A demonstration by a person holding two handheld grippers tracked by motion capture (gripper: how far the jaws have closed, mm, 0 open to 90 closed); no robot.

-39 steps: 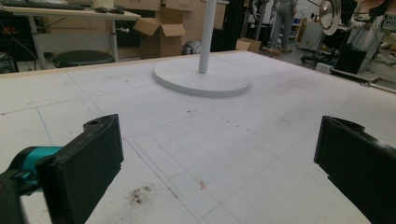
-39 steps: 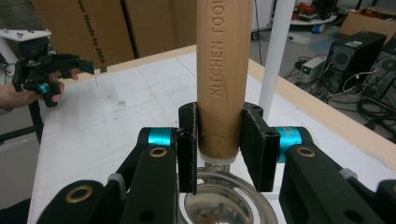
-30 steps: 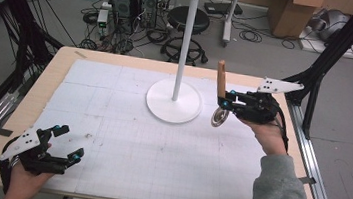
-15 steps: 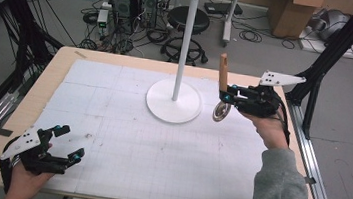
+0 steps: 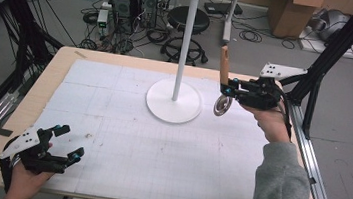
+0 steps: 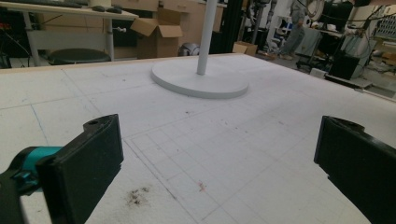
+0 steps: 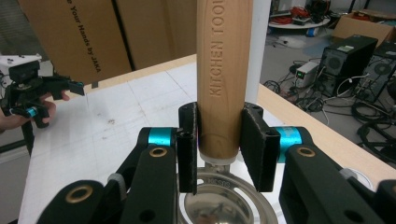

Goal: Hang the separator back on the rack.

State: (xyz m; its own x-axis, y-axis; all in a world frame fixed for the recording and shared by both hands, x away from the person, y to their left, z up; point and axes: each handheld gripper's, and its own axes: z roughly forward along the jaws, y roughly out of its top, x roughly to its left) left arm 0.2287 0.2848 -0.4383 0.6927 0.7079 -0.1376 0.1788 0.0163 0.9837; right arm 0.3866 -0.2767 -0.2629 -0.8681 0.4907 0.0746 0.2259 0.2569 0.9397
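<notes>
A kitchen utensil with a wooden handle (image 5: 224, 64) and a round metal head (image 5: 222, 105) hangs upright above the table's right side. My right gripper (image 5: 226, 87) is shut on the lower end of that handle. In the right gripper view the two black pads (image 7: 187, 149) press on the stamped handle (image 7: 224, 70), with the metal head (image 7: 219, 205) just below. A white stand (image 5: 174, 104) with a tall pole and hooks on top rises at the table's middle back, left of the utensil. My left gripper (image 5: 71, 142) rests open at the near left corner, its jaws (image 6: 219, 158) wide apart over bare table.
The stand's round base (image 6: 201, 84) lies ahead of the left gripper. The white gridded mat (image 5: 124, 139) covers most of the wooden table. Cardboard boxes (image 5: 295, 12), computer towers (image 5: 132, 4), a stool and cables sit on the floor beyond the far edge.
My right gripper has risen slightly with the utensil, still beside the stand. The left gripper has kept still.
</notes>
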